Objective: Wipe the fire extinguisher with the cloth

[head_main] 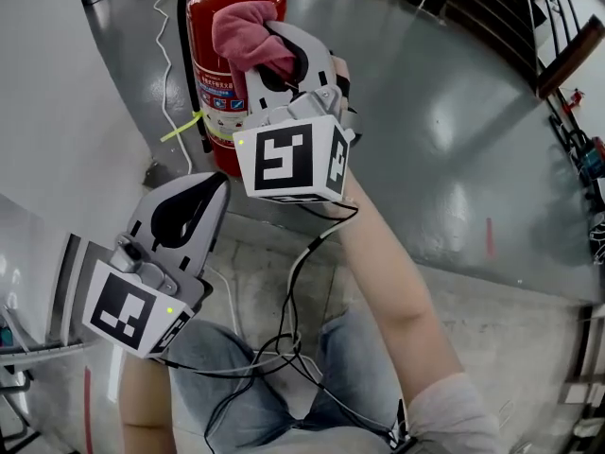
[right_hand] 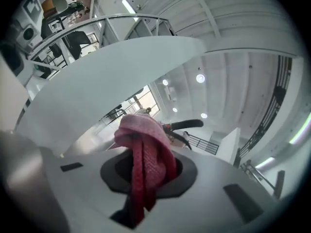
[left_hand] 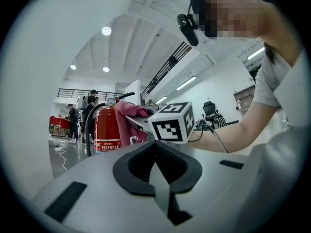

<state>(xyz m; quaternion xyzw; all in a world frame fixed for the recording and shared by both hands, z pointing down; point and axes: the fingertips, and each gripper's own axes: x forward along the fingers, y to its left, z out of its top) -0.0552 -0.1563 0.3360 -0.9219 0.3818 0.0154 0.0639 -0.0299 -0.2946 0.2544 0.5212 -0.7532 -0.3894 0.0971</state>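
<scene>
1. Red cylindrical metal fire extinguisher (head_main: 213, 88) is standing upright on the glossy grey concrete floor (head_main: 425, 112), at the floor's left edge beside a smooth white curved wall (head_main: 57, 74).
2. Ceiling lights are reflecting as soft patches in the polished floor, and a thin white cable (head_main: 167, 60) is trailing across it close to the cylinder.
3. A black rubber hose (head_main: 181, 45) is curving down the extinguisher's side, and a printed label is wrapping round its painted body.
4. The right gripper (head_main: 288, 55) is clamping its jaws on a pink, coarse-woven, bunched cloth (head_main: 241, 34), which is lying against the extinguisher's upper part.
5. The left gripper (head_main: 206, 189) is hanging lower, apart from the extinguisher, its jaws closed together with nothing between them.
</scene>
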